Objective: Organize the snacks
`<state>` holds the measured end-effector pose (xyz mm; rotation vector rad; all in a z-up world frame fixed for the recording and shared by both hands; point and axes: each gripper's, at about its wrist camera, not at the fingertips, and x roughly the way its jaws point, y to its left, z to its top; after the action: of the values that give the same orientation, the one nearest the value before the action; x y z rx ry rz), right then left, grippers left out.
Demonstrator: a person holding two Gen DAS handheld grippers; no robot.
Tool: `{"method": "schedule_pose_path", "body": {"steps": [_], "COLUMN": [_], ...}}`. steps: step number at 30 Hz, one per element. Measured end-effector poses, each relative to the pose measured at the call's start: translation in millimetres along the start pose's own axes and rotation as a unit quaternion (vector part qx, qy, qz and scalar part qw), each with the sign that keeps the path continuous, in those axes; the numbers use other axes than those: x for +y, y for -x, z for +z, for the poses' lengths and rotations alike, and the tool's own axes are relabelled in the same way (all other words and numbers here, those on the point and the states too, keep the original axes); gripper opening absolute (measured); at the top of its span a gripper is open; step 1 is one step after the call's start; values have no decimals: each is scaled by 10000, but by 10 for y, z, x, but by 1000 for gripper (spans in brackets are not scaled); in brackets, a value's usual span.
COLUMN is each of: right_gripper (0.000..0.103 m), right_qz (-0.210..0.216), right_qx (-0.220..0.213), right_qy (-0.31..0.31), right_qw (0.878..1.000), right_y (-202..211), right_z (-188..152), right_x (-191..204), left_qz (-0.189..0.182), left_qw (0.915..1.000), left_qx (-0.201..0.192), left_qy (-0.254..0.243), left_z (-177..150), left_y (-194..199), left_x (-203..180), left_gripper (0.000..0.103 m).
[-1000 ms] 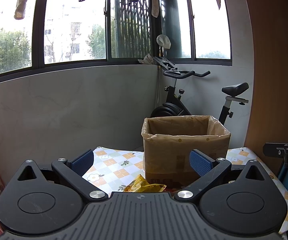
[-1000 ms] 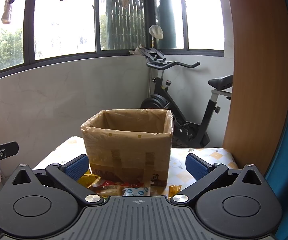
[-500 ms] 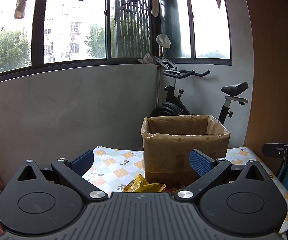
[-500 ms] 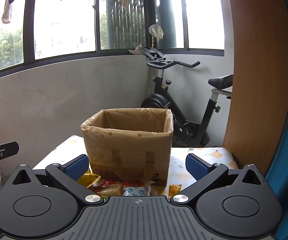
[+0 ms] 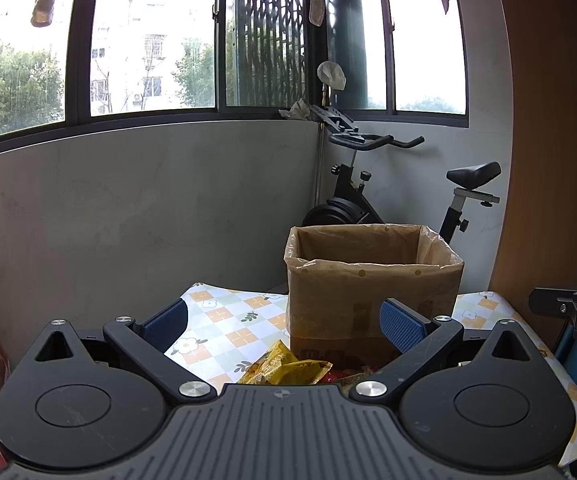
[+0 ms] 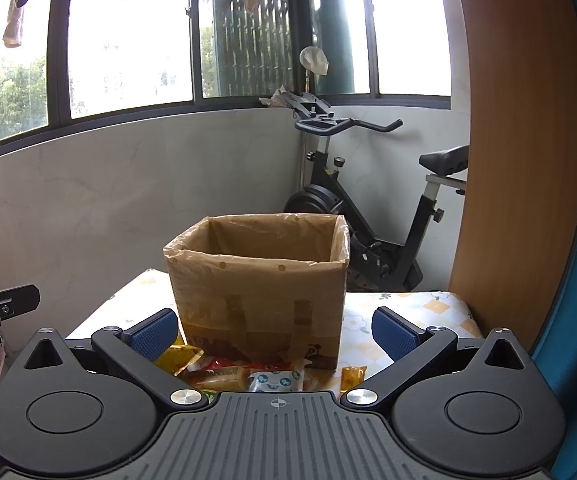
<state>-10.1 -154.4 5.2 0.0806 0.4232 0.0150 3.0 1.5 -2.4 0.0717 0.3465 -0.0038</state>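
Left gripper (image 5: 284,322): was held wide open with nothing between the blue pads, hovering low over the near edge of the table, above the snacks.
Yellow packet (image 5: 286,370): sat on the checked tablecloth (image 5: 224,320) right under the left gripper, just in front of the box's near-left corner. Crinkly wrapper, so I'd guess it slides or folds if pinched flat.
Cardboard box (image 6: 258,292): stood upright mid-table, lined with a thin plastic bag folded over the rim. Couldn't see the bottom from either camera, so no idea if anything was in there yet.
Snack pile (image 6: 244,374): a loose row of packets lay along the box's front base, all still on the table.
Blue-and-white packet (image 6: 276,380): lay pretty much dead centre under the right gripper.
Right gripper (image 6: 274,332): also spread wide and holding nothing.
Step, my read: looked like the very start, both grippers lined up but no pick begun.
Next move, my guess: dip one gripper onto a packet, close on an edge, then lift clear of the liner's rim before dropping it in.
View differences: the right wrist view showed the whole row of packets; the left wrist view only caught the yellow one and a red sliver, but showed far more bare tablecloth on the left. Each view also caught a bit of the other gripper at its edge.
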Motion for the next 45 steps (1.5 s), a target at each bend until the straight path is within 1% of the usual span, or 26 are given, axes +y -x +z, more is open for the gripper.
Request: {"method": "schedule_pose_path", "body": {"steps": [2, 5, 9, 11, 13, 15, 17, 20, 25, 26, 29, 33, 37, 41, 43, 45], "right_gripper": [103, 103, 103, 103, 103, 103, 103, 103, 103, 103, 103, 103, 103, 102, 98, 92], "right_qz": [79, 122, 5, -92, -155, -172, -208, -160, -109, -87, -2, 140, 265, 360, 453, 407], "right_qx": [-74, -397, -818, -773, -526, -148, 295, 861, 1438, 1513, 1742, 1875, 1987, 1985, 1928, 1815], "right_qy": [-71, -101, -177, -114, 19, 72, 64, -28, -85, -56, 5, -116, -144, -327, -385, -342], "right_qw": [9999, 9991, 9965, 9969, 9985, 9997, 9993, 9962, 9895, 9884, 9847, 9821, 9796, 9789, 9794, 9820], "right_y": [-29, -76, -245, -386, -555, -758, -983, -1276, -1682, -1740, -1895, -1957, -2034, -2051, -2040, -1998], "right_z": [-7, -124, -423, -596, -770, -945, -1120, -1305, -1543, -1586, -1705, -1808, -1893, -1931, -1943, -1951], "right_x": [-35, -138, -319, -389, -437, -478, -495, -517, -488, -490, -464, -464, -443, -488, -513, -510], "left_qz": [64, 310, 643, 746, 852, 931, 935, 955, 1045, 1034, 847, 545, 293, 23, -91, -166], "left_qw": [10000, 9993, 9971, 9957, 9935, 9915, 9901, 9901, 9897, 9894, 9890, 9900, 9907, 9896, 9889, 9894], "left_qx": [-17, -61, -109, -100, -73, -11, 62, 194, 500, 562, 755, 851, 944, 1079, 1163, 1187], "left_qy": [64, 181, 392, 546, 755, 906, 1041, 1006, 839, 856, 951, 980, 932, 947, 920, 817], "left_z": [8, -7, -84, -147, -231, -320, -428, -582, -814, -859, -997, -1159, -1328, -1430, -1452, -1471], "left_y": [-26, -118, -264, -345, -441, -519, -609, -735, -985, -1035, -1140, -1194, -1206, -1303, -1365, -1395], "left_x": [42, 174, 353, 440, 559, 634, 696, 718, 701, 710, 740, 767, 705, 663, 625, 594], "left_gripper": [103, 103, 103, 103, 103, 103, 103, 103, 103, 103, 102, 102, 102, 102, 101, 99]}}
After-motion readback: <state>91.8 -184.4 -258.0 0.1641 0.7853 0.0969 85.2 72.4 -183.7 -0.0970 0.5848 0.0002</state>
